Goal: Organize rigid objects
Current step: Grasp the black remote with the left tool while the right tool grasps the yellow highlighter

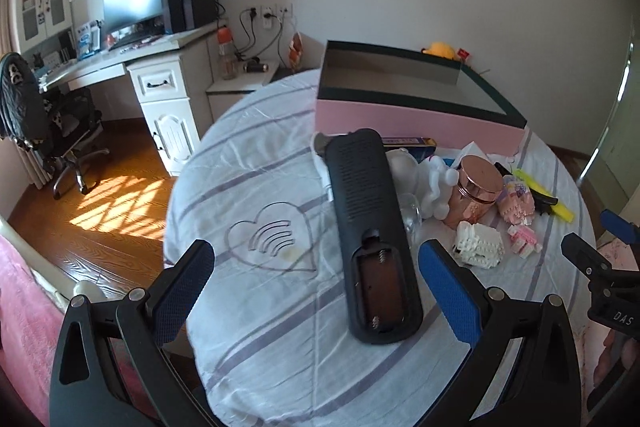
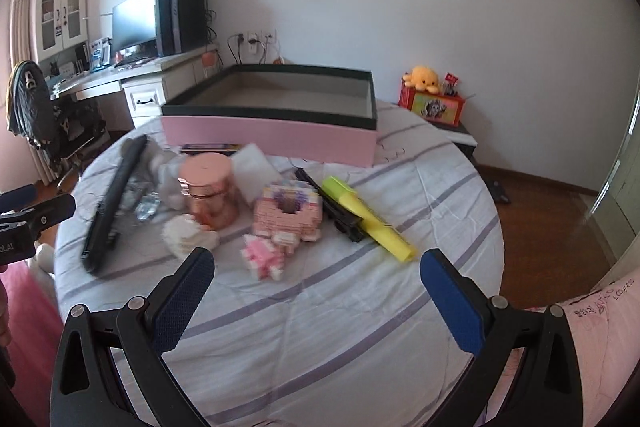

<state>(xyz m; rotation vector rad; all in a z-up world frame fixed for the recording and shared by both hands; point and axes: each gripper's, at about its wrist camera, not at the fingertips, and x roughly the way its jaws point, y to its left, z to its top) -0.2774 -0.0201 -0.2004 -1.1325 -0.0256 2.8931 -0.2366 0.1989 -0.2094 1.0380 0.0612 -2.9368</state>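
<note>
2 grippers hover with fingers spread wide and nothing held over a round, striped-cloth table. Between the left gripper fingers lies 1 black remote, back up, battery bay uncovered. Ahead of the right gripper sit 1 copper jar, 1 yellow highlighter, 2 pink block models and 1 white one. Beyond them stands 1 pink box, open and empty, at the far edge. Bare cloth lies just before the right gripper.
</note>
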